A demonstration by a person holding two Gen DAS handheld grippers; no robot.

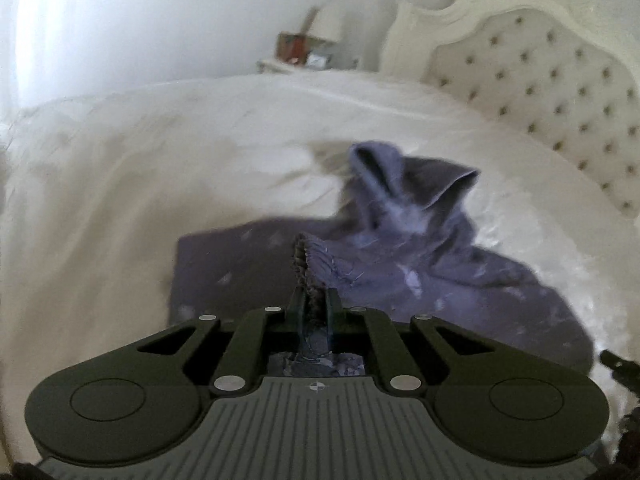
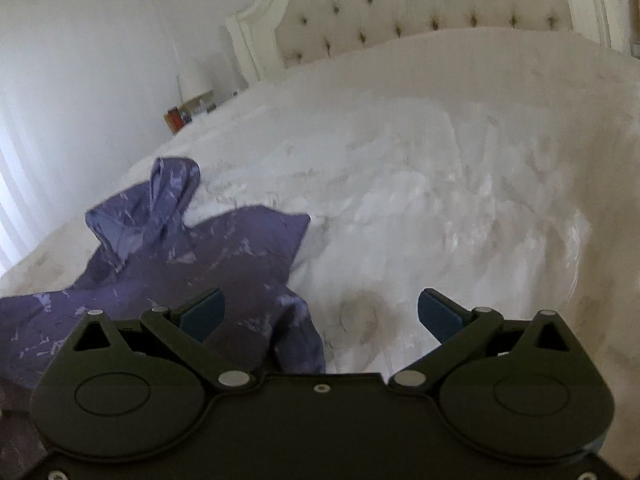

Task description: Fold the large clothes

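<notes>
1. A bedroom is shown in the left wrist view: a white bedspread (image 1: 140, 168) covers a wide bed, a tufted cream headboard (image 1: 540, 92) is set at the upper right, and a bedside table (image 1: 308, 62) with blurred items is seen against the pale wall.
2. A purple garment (image 1: 420, 248) with pale blotches is spread on the bedspread, ahead and to the right of the tongs; 1 part is raised into a hollow fold at the far end, while a flatter panel lies to the left.
3. The left gripper (image 1: 314, 292) is seen clamped on the purple garment: its 2 fingers are drawn together, and a gathered, ribbed edge of cloth is pinched between them and stands up past the tips.
4. In the right wrist view the same bedspread (image 2: 440, 184) fills the frame, with the headboard (image 2: 420, 8) at the top and the bedside items at the left, by the wall.
5. The purple garment (image 2: 224, 256) lies at the left and lower left, rumpled, with a twisted peak at its far end.
6. The right gripper (image 2: 320, 312) is held with its 2 blue-padded fingers wide apart; nothing is pinched, though the left finger is seen over the cloth and the right one over bare bedspread.
</notes>
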